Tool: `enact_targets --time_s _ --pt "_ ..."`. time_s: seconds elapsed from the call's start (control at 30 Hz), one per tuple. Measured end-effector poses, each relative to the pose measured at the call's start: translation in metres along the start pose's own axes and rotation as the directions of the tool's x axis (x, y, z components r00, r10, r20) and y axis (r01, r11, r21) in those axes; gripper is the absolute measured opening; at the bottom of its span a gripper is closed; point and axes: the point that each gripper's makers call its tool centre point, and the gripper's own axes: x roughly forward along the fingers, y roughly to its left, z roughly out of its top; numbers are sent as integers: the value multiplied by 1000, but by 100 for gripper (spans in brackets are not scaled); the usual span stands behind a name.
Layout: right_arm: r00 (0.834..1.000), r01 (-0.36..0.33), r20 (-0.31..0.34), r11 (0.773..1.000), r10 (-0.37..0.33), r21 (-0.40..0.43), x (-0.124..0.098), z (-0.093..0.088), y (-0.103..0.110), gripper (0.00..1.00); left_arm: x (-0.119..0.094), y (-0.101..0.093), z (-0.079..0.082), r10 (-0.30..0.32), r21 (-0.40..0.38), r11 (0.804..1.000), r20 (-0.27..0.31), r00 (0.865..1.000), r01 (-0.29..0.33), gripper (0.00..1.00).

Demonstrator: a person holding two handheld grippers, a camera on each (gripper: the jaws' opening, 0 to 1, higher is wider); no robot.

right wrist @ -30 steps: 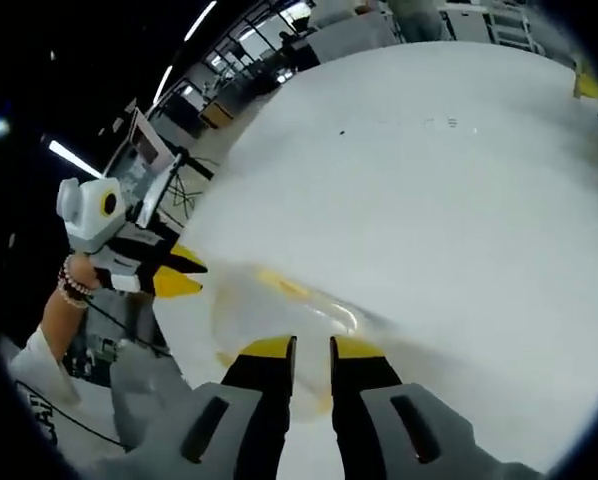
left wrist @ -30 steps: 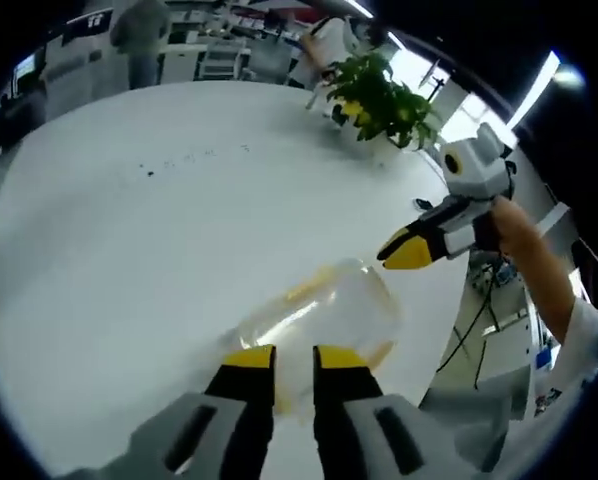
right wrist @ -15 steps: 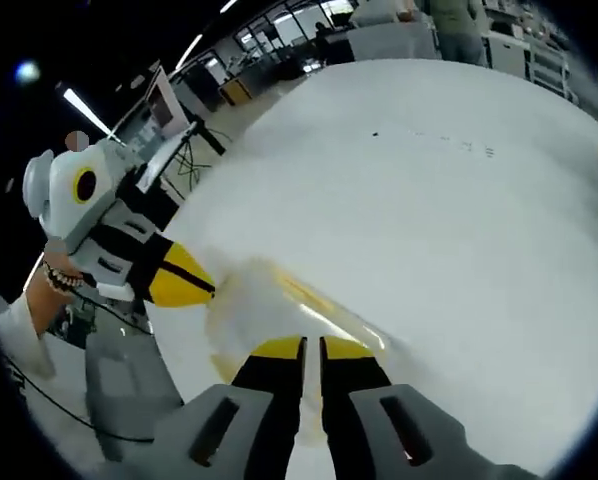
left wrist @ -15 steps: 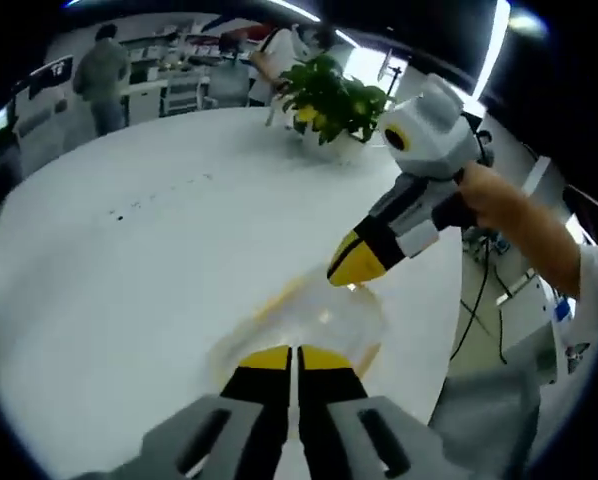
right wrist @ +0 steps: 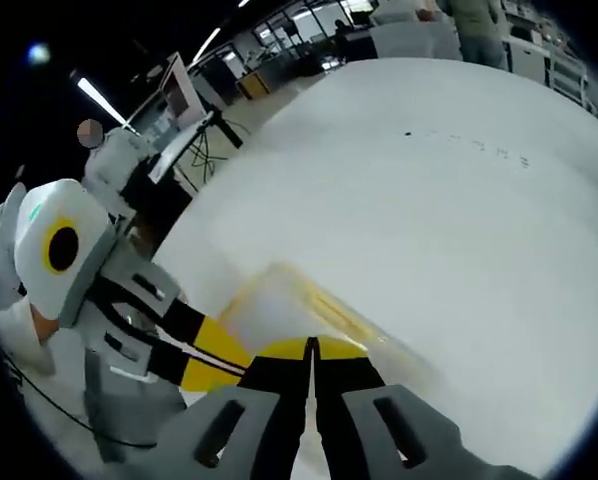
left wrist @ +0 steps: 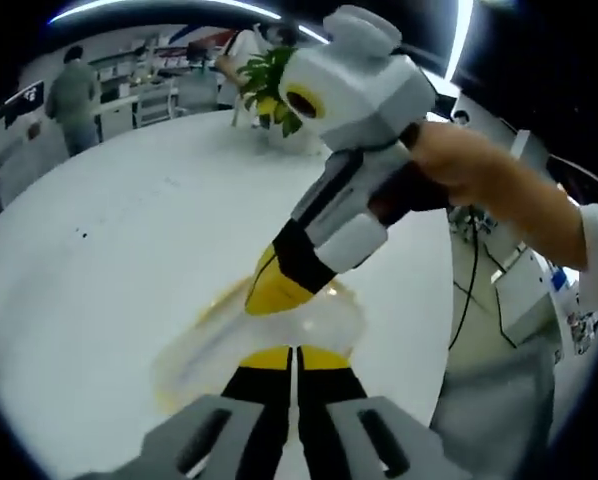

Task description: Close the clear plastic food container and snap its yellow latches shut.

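Container: clear plastic food container point(left wrist: 264, 335) lies on the white table point(left wrist: 109, 250), just ahead of the left gripper point(left wrist: 294, 360) and right under its yellow tips; in the right gripper view the container point(right wrist: 299, 310) sits just beyond the right gripper point(right wrist: 311, 352).
Lid: looks to be down on the box already, though through clear plastic I cannot be sure it is fully seated.
Latches: a yellow latch point(right wrist: 334, 308) runs along the far long edge ahead of the right claw; whether it is snapped home is too blurred to tell.
Left claw: jaws pressed together with no gap, nothing between them, tips at the container's near edge. Judged as a closed wedge used to push or steady rather than grip.
Right claw: jaws likewise drawn tight together and empty, tips over the lid. From the left gripper view it comes in from above, its yellow tip angled down onto the container's top, probably to press the lid or a latch.
Why both close in: one claw bracing while the other presses would stop the light box sliding on the smooth table.
Surroundings: a potted plant point(left wrist: 269, 75) stands well beyond the container, at the table's far edge.
Risk: a slippery box may skid off toward the near table edge.
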Motion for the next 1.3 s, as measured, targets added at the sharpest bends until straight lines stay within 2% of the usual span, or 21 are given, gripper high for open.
enact_targets --time_s 0.4,0.57,0.83,0.9,1.0,1.17,1.3 --pt "999 19 28 1000 -19 4 7 12 -6 0 0 -15 -11 -57 -24 998 -28 998 56 0" --pt "999 30 38 1000 -30 11 9 16 -11 0 -1 -24 -17 -64 6 998 -43 997 65 0" --pt "995 51 84 998 -53 29 7 28 -19 0 -1 -39 -31 -109 9 994 -76 991 110 0" --pt "995 53 81 998 -55 32 8 30 -20 0 0 -40 -37 -107 20 994 -93 990 109 0" --pt "992 93 77 995 -95 24 11 31 -28 0 3 -39 -43 -103 27 994 -111 988 107 0" --pt "994 95 41 995 -97 44 18 25 -35 0 3 -39 -45 -110 21 993 -119 987 113 0" --pt "994 96 43 993 -98 62 18 25 -39 0 3 -39 -46 -109 26 993 -121 987 113 0"
